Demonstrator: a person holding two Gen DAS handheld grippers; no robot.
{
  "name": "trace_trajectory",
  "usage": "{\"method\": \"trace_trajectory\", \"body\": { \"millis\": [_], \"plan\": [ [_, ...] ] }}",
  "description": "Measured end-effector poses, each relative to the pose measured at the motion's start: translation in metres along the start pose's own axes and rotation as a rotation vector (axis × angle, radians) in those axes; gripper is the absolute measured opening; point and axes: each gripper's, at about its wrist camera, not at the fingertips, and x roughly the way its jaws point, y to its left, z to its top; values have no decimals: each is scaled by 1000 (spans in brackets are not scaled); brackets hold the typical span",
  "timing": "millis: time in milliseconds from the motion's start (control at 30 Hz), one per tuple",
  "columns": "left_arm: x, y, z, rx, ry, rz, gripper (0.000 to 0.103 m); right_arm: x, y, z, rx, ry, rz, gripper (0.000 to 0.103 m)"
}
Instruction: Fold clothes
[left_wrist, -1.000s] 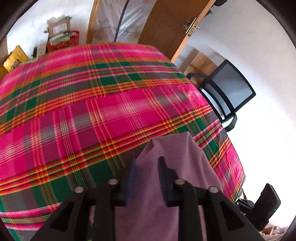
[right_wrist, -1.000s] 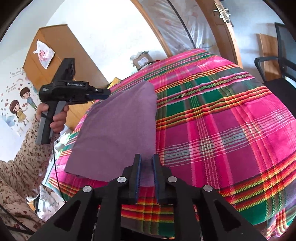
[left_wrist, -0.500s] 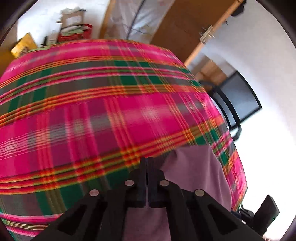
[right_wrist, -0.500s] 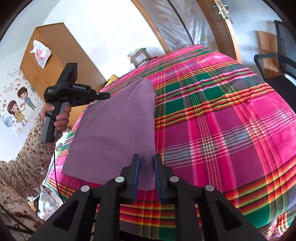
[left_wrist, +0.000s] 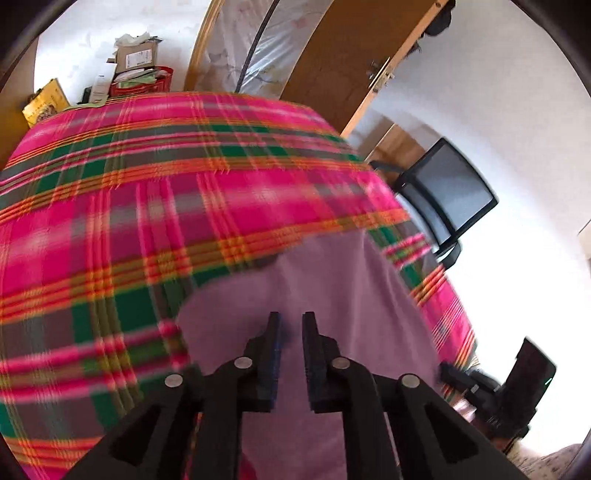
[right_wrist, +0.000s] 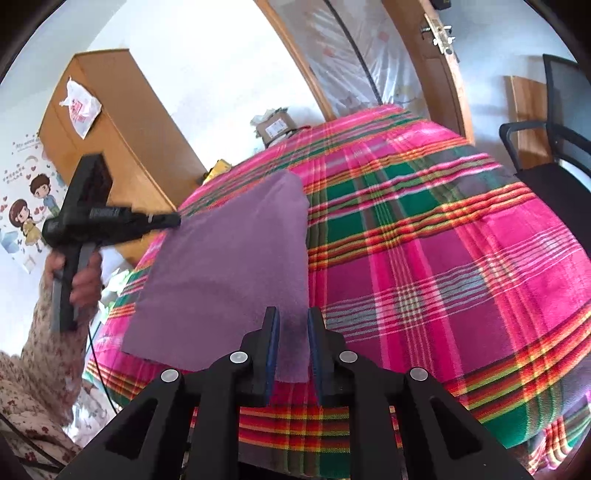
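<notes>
Right gripper (right_wrist: 290, 332) had its jaws parted by a narrow gap, nothing clamped; the near right corner of the purple cloth (right_wrist: 236, 273) sat in the gap, pads either side but not pinched. Left gripper (left_wrist: 291, 338) also showed a small gap between its jaws, hovering over the cloth's left side, holding nothing that could be made out. In the right wrist view the left gripper (right_wrist: 168, 220) had its tips at the cloth's far left edge, hand (right_wrist: 83, 280) on the grip, floral sleeve (right_wrist: 40, 362) below.

The purple cloth lay flat on the plaid blanket (right_wrist: 424, 258), near the front left part of the bed, as a neat four-sided piece. Long axis ran away from the right gripper, front edge to far end. Right gripper was nearer the front corner, left gripper nearer the far left edge.

Flat tidy shape fit two stages: a fold laid down with another due, or the last fold done and both grippers letting go. Could not tell which.

Hard to read: left wrist view was motion-blurred, so the cloth edge (left_wrist: 258, 273) was smeared. Layer count not visible. Front hem partly covered by the right gripper's fingers (right_wrist: 267, 350). Black office chair (right_wrist: 546, 162) was cut off at the frame edge.
</notes>
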Motion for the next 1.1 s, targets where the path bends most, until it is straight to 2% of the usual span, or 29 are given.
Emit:
{"method": "trace_trajectory", "body": {
  "millis": [100,200,400,500,567,633,667,733,933,1100],
  "plan": [
    [-2,0,-14,-9,-9,12,11,3,6,1,-47,-8,8,21],
    [-4,4,-24,-49,-33,12,11,13,9,1,-92,9,-33,22],
    [-14,16,-44,-122,-54,1,11,15,-2,1,-65,23,-47,31],
    [-20,21,-55,-168,-74,-8,12,13,2,3,-90,11,-58,31],
    [-24,25,-63,-199,-87,-14,18,11,6,6,-118,2,-45,31],
    [-27,28,-70,-230,-100,-20,38,12,9,11,-133,-3,-25,32],
    [-27,30,-72,-248,-95,-34,41,14,10,16,-133,-1,-8,34],
    [-27,35,-77,-287,-81,-73,43,21,9,23,-128,17,21,41],
    [-22,42,-82,-327,-64,-76,44,37,6,31,-102,59,26,41],
    [-18,47,-85,-356,-53,-113,47,42,4,32,-97,79,40,41]
  ]
}}
